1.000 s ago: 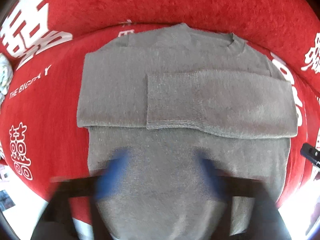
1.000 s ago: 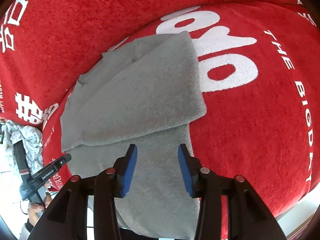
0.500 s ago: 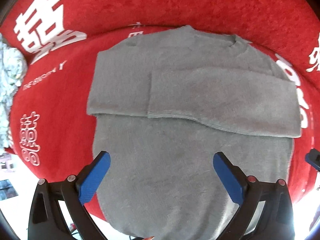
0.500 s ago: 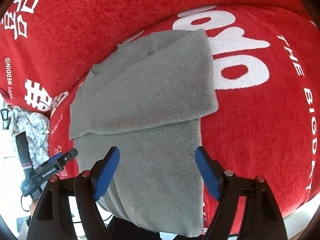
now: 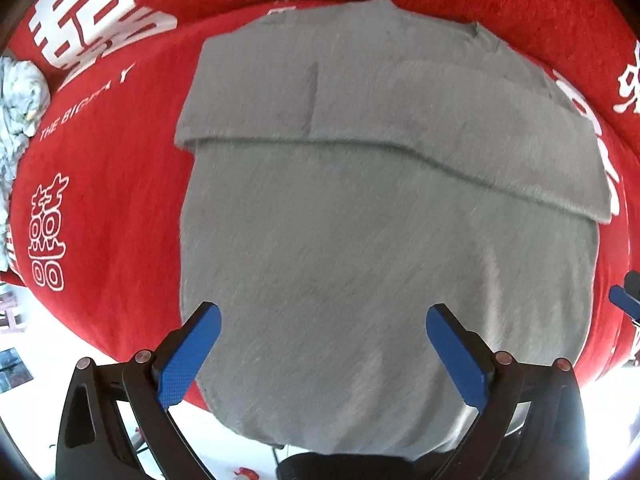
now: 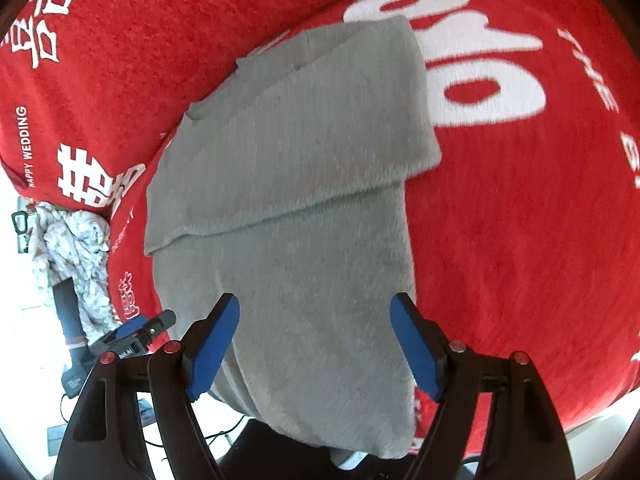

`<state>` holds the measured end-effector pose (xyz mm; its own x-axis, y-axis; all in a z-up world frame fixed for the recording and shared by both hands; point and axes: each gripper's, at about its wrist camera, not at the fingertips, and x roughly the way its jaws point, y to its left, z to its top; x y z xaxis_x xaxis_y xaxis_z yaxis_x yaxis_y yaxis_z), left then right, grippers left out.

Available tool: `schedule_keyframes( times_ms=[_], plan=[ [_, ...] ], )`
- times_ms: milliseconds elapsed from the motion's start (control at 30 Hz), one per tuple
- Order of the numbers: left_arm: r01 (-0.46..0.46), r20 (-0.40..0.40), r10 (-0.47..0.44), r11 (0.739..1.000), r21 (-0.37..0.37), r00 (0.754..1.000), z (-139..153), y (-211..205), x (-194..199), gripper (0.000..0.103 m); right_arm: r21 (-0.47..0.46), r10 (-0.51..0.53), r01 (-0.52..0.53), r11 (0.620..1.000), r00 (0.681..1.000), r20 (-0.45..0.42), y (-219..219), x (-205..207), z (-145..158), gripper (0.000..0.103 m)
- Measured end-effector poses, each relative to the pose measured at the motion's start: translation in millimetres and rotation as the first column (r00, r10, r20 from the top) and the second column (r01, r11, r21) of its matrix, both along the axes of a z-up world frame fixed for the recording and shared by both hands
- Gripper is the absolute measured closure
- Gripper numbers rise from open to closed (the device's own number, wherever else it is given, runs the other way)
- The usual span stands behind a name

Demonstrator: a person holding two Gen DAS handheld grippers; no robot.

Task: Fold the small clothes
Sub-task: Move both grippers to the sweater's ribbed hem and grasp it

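The left gripper [image 5: 324, 336] hung over the lower body of a grey sweater [image 5: 384, 240], its two blue-padded fingers [image 5: 188, 356] spread wide with nothing pinched between them. The right gripper [image 6: 316, 340] had just been opening and stood released too, its blue pads [image 6: 416, 352] parted above the sweater's hem, with fabric below the gap but not pressed.

The one sweater lay flat on a red blanket [image 5: 120, 208], a fleecy surface printed with large white lettering and Chinese characters. Both sleeves were folded across the chest, forming a band whose lower edge ran across the garment. The ribbed neckline sat at the far edge. The knit looked soft and brushed, with a fuzzy nap. The hem hung slightly over the blanket's near edge.

At the left edge of the blanket lay one crumpled pale patterned cloth [image 6: 76, 248], wrinkled and heaped. In the right wrist view the left gripper's black body showed beside that cloth.

Beyond the blanket the room was bright and washed out, a pale floor [image 5: 40, 360] with little detail. A thin dark cable [image 6: 224, 432] trailed below the blanket's edge.
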<state>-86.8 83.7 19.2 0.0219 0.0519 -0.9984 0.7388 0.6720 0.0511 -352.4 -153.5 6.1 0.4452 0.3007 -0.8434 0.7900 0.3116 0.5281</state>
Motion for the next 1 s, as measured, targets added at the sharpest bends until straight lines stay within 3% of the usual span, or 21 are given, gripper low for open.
schedule_keyframes(
  times_ms=[633,867,1000],
  plan=[
    [-0.005,-0.076,0.005,1.000,0.002,0.997,-30.3,116.8,-2.5,0.000,0.102,0.001,0.003,0.995,0.999,-0.042,104.3,-38.7,-27.8,0.022],
    [-0.042,-0.165,0.047,0.999,0.034,0.985,-58.9,173.8,-7.0,0.000,0.202,0.044,-0.021,0.979,0.993,-0.109,150.1,-75.9,-64.5,0.022],
    [-0.077,-0.241,0.088,0.996,0.055,0.967,-85.4,195.8,-15.0,0.000,0.236,0.041,-0.004,0.972,0.988,-0.151,167.4,-94.7,-90.1,0.022]
  ],
)
